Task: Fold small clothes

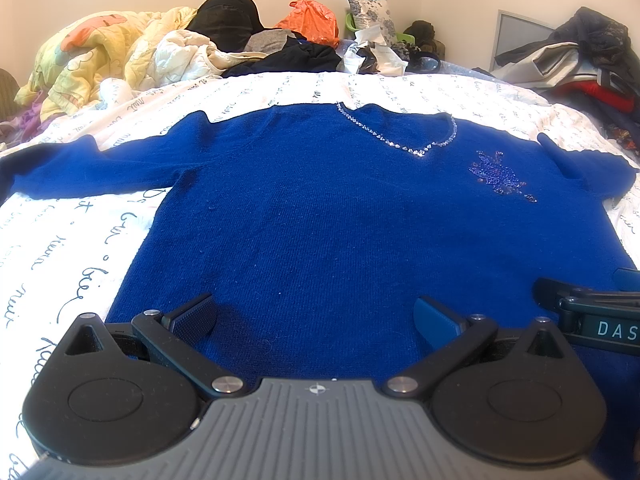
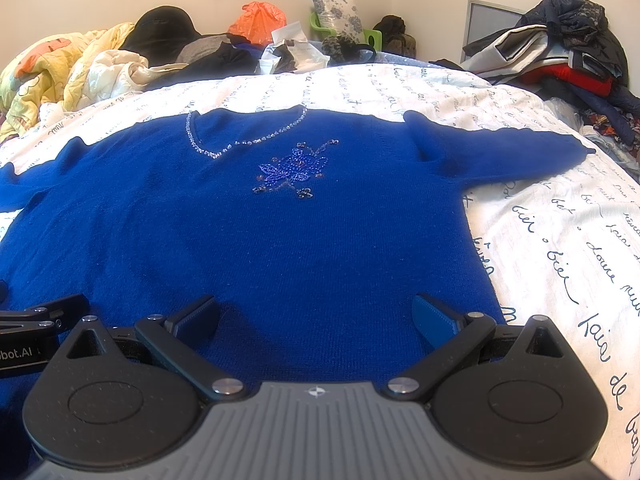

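A royal-blue knitted sweater (image 1: 320, 208) (image 2: 248, 240) lies flat and face up on the bed, both sleeves spread sideways. It has a sparkly V-neck trim (image 1: 404, 142) (image 2: 240, 142) and a beaded flower (image 1: 496, 174) (image 2: 294, 168) on the chest. My left gripper (image 1: 316, 314) hovers open over the hem, left of centre, nothing between its fingers. Over the hem's right part my right gripper (image 2: 316, 312) is open too and holds nothing. Each gripper shows at the edge of the other's view: the right gripper (image 1: 592, 320), the left gripper (image 2: 36, 320).
The bed carries a white sheet with script lettering (image 1: 60, 264) (image 2: 560, 248). Along its far side are a yellow quilt (image 1: 92, 52), dark clothes, an orange plastic bag (image 1: 310, 20) and a pillow. A pile of jackets (image 2: 560, 52) sits at the far right.
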